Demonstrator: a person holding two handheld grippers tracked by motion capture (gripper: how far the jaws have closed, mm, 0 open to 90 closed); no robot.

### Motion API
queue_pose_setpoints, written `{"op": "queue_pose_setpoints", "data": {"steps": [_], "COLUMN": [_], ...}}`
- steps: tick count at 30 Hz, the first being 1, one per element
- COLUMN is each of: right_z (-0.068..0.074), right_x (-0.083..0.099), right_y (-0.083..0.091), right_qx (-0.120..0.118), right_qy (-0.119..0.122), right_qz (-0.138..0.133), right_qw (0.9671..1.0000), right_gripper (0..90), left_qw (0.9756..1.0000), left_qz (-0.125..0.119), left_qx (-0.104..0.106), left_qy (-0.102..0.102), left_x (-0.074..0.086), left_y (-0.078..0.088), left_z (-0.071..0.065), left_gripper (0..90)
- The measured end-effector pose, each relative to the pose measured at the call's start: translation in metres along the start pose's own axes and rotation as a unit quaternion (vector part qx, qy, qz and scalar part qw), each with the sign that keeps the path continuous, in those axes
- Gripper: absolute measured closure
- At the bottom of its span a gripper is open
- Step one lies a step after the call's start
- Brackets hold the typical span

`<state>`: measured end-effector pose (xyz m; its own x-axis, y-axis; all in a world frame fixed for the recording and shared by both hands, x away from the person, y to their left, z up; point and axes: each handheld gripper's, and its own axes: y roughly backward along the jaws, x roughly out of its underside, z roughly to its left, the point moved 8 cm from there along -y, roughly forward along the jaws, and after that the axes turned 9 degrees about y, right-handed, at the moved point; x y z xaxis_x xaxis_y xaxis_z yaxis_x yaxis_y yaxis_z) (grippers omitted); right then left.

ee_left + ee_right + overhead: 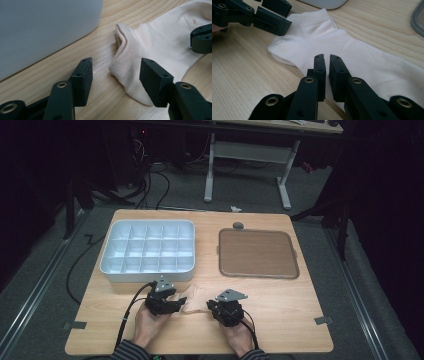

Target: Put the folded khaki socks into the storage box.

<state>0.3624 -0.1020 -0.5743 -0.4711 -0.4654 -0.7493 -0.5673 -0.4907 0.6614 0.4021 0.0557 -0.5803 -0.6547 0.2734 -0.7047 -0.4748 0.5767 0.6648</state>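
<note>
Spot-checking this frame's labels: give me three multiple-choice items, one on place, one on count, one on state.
1. Where does the sock lie?
A. in the compartment box
B. on the table between the two grippers
C. on the brown tray

2. How many compartments run along the long side of the white compartment box?
A. three
B. five
C. eight

3. How do the right gripper jaws stand?
A. nearly shut over the sock
B. wide open
C. holding the tray

Answers: 1 B, it lies on the wood; 2 B, five per row; 3 A, a narrow gap shows.
</note>
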Motion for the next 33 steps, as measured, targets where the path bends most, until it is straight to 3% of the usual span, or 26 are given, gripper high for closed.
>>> {"op": "queue_pose_setpoints", "data": {"steps": [4, 8, 14, 24, 33], "right_z": [0.002, 0.003, 0.004, 0.006, 0.006], "right_x": [-0.001, -0.001, 0.002, 0.003, 0.004], "right_y": [-0.003, -0.007, -0.011, -0.011, -0.011], "right_qx": [0.0, -0.001, -0.001, 0.012, 0.017], "right_qy": [0.001, 0.001, 0.012, 0.029, 0.036], "right_qz": [0.003, 0.009, 0.022, 0.018, 0.014], "right_qw": [1.0, 1.0, 0.9997, 0.9994, 0.9991], "right_gripper": [84.0, 84.1, 84.2, 84.5, 84.5], "left_qw": [1.0, 0.9995, 0.999, 0.9989, 0.9984], "left_qz": [0.008, 0.007, 0.02, 0.032, 0.037], "left_qx": [-0.002, -0.016, -0.013, 0.015, 0.042], "left_qy": [-0.003, -0.025, -0.037, -0.032, -0.015], "left_x": [0.002, 0.003, 0.003, 0.002, 0.002], "left_y": [-0.003, -0.003, -0.003, -0.004, -0.003], "left_z": [-0.001, -0.002, -0.005, -0.008, -0.007], "left_gripper": [46.5, 49.8, 58.3, 75.6, 81.9]}}
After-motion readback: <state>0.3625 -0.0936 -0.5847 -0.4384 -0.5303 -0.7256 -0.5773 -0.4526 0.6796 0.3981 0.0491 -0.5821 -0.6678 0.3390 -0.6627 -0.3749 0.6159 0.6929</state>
